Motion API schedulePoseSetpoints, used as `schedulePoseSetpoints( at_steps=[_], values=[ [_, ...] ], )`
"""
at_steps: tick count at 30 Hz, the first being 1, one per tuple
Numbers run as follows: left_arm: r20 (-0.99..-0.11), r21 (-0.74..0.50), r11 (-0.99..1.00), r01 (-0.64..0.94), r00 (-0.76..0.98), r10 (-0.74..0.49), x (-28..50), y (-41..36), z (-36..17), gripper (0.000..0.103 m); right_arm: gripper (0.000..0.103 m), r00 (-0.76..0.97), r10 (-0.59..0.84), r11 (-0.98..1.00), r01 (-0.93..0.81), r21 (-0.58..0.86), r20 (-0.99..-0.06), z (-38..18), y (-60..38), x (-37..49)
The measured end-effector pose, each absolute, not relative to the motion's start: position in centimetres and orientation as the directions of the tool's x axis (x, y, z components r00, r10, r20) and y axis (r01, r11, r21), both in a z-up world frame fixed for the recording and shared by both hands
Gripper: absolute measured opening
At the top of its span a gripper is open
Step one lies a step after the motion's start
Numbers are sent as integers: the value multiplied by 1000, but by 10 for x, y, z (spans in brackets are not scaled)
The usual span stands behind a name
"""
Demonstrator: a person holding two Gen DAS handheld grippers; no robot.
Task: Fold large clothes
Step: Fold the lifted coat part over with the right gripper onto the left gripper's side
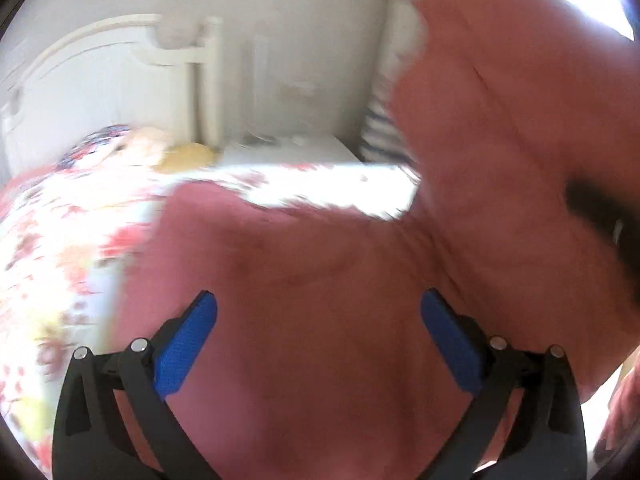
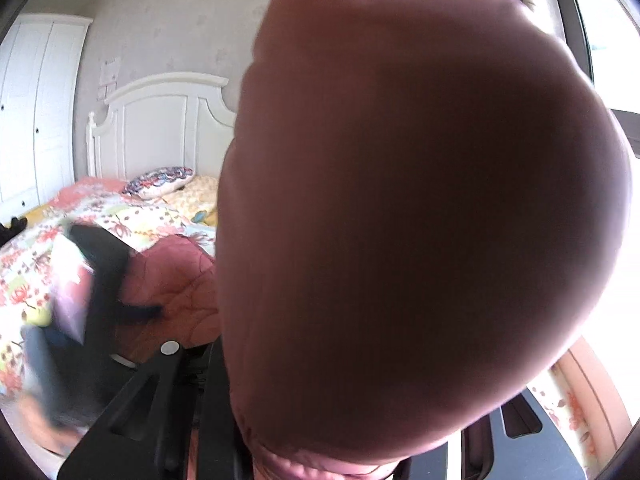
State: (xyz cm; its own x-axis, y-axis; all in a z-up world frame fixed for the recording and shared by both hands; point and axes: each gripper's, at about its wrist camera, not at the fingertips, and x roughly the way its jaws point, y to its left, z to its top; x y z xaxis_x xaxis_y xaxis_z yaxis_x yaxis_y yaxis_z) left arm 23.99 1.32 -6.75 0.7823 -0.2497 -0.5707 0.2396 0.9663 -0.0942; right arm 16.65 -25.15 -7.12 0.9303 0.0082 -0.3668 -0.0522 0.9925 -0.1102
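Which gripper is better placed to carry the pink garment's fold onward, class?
Probably the right: a lifted bulge of the pink garment fills its view, apparently gripped. The left gripper is open, holding nothing, over cloth lying on the floral bed.

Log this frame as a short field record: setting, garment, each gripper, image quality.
setting: bedroom, bed with floral bedspread and white headboard
garment: pink quilted garment, partly on the bed, partly lifted at right
left gripper: open over the garment, blue pads apart
right gripper: fingertips hidden behind bunched pink cloth; grip cannot be confirmed
image quality: left view motion-blurred
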Motion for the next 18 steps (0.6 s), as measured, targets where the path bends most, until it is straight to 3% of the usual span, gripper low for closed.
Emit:
schedulePoseSetpoints(
  at_steps=[3, 4, 6, 13, 17, 18],
  values=[
    [-594, -134, 989, 65, 793, -133, 257, 69, -73, 100, 37, 932, -25, 985, -40, -170, -361, -73, -237, 167],
    [-633, -180, 983, 41, 760, -148, 269, 89, -84, 95, 37, 933, -33, 981, -38, -190, -357, -74, -231, 167],
    [-677, -248, 965, 82, 698, -233, 282, 103, -103, 74, 37, 935, -50, 970, -38, -241, -352, -78, -215, 168],
    [-657, -383, 920, 85, 675, -335, 288, 125, -117, 73, 39, 940, -61, 881, -108, -461, -336, -112, -134, 168],
    [-645, -391, 920, -34, 723, -248, 266, 164, -105, 73, 49, 920, -157, 580, -207, -788, -358, -193, -75, 172],
    [-647, -380, 921, -82, 736, -201, 261, 178, -101, 73, 49, 928, -185, 527, -183, -830, -323, -206, -70, 172]
  ],
)
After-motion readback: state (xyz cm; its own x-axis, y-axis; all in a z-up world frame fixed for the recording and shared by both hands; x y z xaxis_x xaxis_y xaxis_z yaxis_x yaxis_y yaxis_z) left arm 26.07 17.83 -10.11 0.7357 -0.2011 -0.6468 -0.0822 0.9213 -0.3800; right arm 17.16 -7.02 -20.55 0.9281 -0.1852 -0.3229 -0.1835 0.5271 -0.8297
